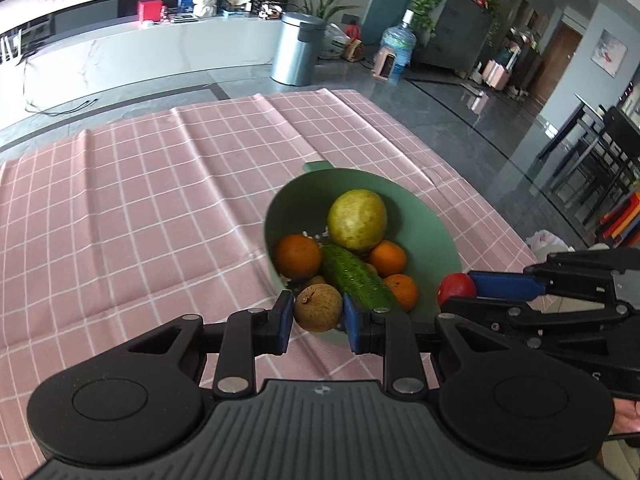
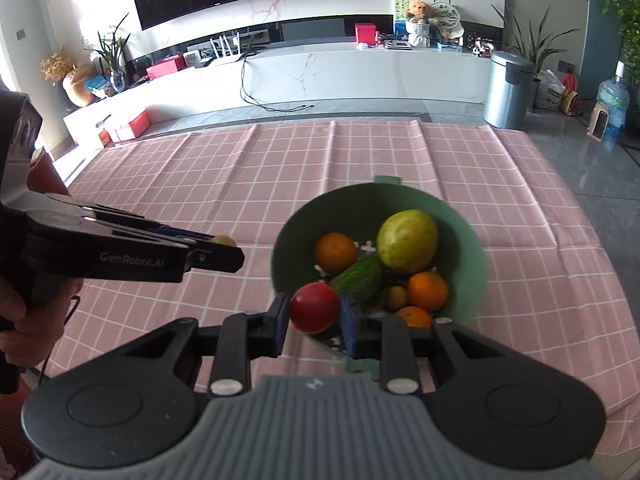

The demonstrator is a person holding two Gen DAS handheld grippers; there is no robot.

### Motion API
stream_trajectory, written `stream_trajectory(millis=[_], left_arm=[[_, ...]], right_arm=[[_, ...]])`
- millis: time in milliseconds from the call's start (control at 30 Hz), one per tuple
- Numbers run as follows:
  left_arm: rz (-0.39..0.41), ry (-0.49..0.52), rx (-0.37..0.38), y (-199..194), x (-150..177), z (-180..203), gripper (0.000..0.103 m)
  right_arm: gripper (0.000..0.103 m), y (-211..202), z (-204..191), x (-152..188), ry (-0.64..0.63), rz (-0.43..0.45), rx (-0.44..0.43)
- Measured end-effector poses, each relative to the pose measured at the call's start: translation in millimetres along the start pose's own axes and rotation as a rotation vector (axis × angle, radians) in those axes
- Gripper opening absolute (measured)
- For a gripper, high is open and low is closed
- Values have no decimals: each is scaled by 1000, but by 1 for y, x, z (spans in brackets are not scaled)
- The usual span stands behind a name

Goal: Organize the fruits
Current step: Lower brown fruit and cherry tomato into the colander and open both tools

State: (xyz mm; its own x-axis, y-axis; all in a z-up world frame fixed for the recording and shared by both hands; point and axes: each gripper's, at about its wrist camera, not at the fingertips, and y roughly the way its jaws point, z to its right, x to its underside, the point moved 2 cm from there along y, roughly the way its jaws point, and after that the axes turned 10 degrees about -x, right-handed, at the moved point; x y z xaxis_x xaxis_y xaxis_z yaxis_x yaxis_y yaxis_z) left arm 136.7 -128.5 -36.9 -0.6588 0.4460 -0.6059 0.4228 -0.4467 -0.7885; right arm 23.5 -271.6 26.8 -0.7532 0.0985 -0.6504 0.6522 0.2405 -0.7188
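Low in the centre of the left wrist view, the left gripper (image 1: 318,320) is clamped on a brown longan (image 1: 318,307), both blue pads pressed to its sides. Behind it, at centre right, sits the green bowl (image 1: 436,236) on the pink checked cloth (image 1: 140,208), holding a pale green guava (image 1: 357,220), a cucumber (image 1: 354,278) and three oranges (image 1: 297,255). At the right edge the right gripper (image 1: 460,290) enters side-on, a red fruit (image 1: 456,288) at its tip.

Only the right wrist view shows that grasp plainly: low in the centre, the right gripper (image 2: 315,316) is closed on the red fruit (image 2: 315,307), a pad on each side, just in front of the bowl (image 2: 468,240) rim. The left gripper (image 2: 218,246) comes in from the left edge, with only a sliver of the longan (image 2: 224,240) visible at its tip and a hand (image 2: 28,320) on its handle at lower left. A small yellowish fruit (image 2: 396,298) among the oranges (image 2: 335,253) shows more clearly here.

Both held fruits are outside the bowl, on its near side.
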Motion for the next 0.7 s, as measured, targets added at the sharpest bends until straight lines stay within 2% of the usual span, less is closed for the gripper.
stream_trajectory(millis=[133,267,400,700], left_arm=[[-50,143,1,15,-13,23,30],[-112,321,-16,29,-24,38,30],[-173,407,-13,43,-29,37,30],[-250,591,52,74,-34,37,30]], right_arm=[[23,0,30,-6,-20,-41,25],[23,14,54,-12,-41,-95,4],[24,31,72,-17,-47,-137,-20],[24,67,85,-21,-62,-205,-56]])
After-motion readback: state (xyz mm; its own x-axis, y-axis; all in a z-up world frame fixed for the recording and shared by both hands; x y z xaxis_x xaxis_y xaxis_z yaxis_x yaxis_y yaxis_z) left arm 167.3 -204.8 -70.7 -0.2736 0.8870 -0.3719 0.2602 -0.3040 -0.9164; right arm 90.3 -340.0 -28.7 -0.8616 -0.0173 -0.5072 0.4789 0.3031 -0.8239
